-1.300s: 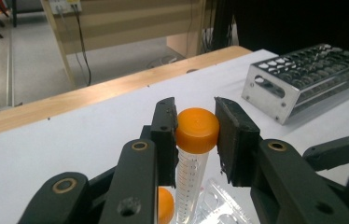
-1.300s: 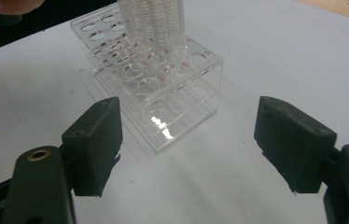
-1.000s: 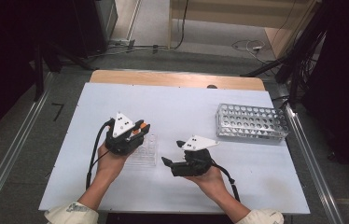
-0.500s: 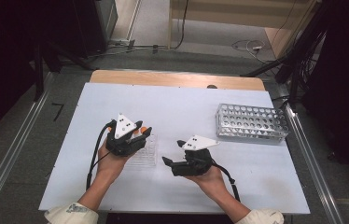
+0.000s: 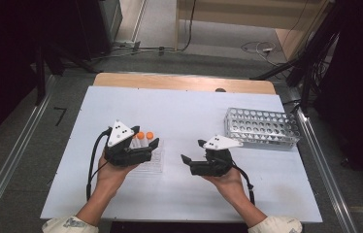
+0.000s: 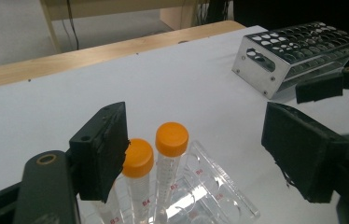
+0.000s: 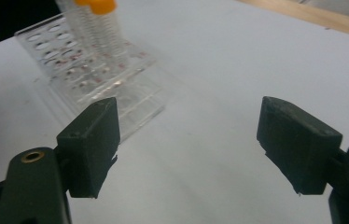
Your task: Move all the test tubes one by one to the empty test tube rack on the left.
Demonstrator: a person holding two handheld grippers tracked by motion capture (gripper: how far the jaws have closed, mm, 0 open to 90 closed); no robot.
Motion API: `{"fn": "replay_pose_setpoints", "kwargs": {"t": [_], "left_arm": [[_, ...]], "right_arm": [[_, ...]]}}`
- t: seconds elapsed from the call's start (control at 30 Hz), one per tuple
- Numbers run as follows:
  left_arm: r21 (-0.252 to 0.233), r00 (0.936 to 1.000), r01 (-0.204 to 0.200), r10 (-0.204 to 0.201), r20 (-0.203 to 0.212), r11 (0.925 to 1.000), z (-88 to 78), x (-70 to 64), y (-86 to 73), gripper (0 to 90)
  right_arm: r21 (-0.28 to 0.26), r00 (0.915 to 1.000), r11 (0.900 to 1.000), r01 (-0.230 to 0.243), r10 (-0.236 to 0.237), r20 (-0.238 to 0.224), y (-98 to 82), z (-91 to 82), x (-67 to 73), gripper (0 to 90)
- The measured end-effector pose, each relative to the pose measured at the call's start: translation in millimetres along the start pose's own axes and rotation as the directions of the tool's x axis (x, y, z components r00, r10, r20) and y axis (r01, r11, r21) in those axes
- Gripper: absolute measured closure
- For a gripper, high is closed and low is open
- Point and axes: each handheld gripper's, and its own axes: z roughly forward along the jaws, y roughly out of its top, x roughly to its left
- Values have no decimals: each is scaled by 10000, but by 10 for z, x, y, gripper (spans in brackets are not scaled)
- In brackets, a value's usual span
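A: Start at the left. What is the left gripper [image 5: 146, 144] doing?

B: It sits over the clear plastic rack [image 5: 151, 160] on the white table [image 5: 184, 116], held from below by the person's left hand [image 5: 111, 172]. Its jaws have just been opening and now stand wide. In the left gripper view, the two orange-capped tubes [image 6: 163, 154] stand upright in the clear rack, side by side. The nearer one is right at the left jaw's pad, but I cannot tell if it touches; the other jaw is well apart from both, so nothing is clamped.

A: Where exactly are the tubes in that rack?

B: At its far end, in neighbouring holes. Red labels are printed on the rack, too small to read surely.

A: And moving right?

B: The right gripper [image 5: 193, 152] rests in the person's right hand [image 5: 225, 177], near the middle of the table, pointing left toward the clear rack. Its jaws are spread wide with only bare table between them. Its own view shows the clear rack [image 7: 93, 70] and the tubes [image 7: 95, 21] ahead and to the left, apart from the jaws.

A: Farthest right?

B: A metal tube rack [image 5: 262, 128] near the table's right edge, well apart from both grippers.
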Motion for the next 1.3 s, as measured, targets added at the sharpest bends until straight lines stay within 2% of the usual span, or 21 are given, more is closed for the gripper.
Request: {"fn": "replay_pose_setpoints", "kwargs": {"t": [0.17, 0.37, 0.5, 0.7, 0.8, 0.93, 1.13, 1.23, 1.3], "left_arm": [[-100, 9990, 355, -358, -258, 9993, -62, 48, -103, 204], [-393, 9967, 382, -409, -699, 9985, -206, 42, -239, 204], [-602, 9895, 236, -319, -1411, 9979, -308, 64, -387, 191], [-796, 9821, 410, -548, -1802, 9960, -494, 172, -504, 190], [-717, 9773, 566, -699, -2000, 9958, -555, 248, -578, 189], [-596, 9699, 787, -902, -2261, 9951, -620, 353, -661, 189], [-368, 9584, 968, -1031, -2661, 9946, -696, 480, -778, 189], [-349, 9483, 1083, -1138, -2962, 9935, -755, 562, -824, 189], [-323, 9398, 1253, -1290, -3165, 9916, -800, 635, -864, 189]], "right_arm": [[-156, 9983, 9992, -381, 387, 435, -38, -106, -174, 189], [-247, 9942, 9976, -640, 659, 847, -111, -238, -317, 182], [-325, 9904, 9960, -835, 865, 1079, -153, -324, -386, 176], [-434, 9854, 9949, -907, 960, 1406, -238, -494, -457, 169], [-568, 9779, 9934, -998, 1085, 1786, -308, -623, -525, 165], [-731, 9608, 9904, -1169, 1314, 2440, -435, -816, -643, 158], [-937, 9301, 9855, -1414, 1646, 3283, -630, -1078, -783, 149], [-907, 9101, 9838, -1547, 1776, 3745, -740, -1205, -858, 143], [-1030, 8925, 9789, -1766, 2034, 4026, -825, -1304, -924, 142]]}}
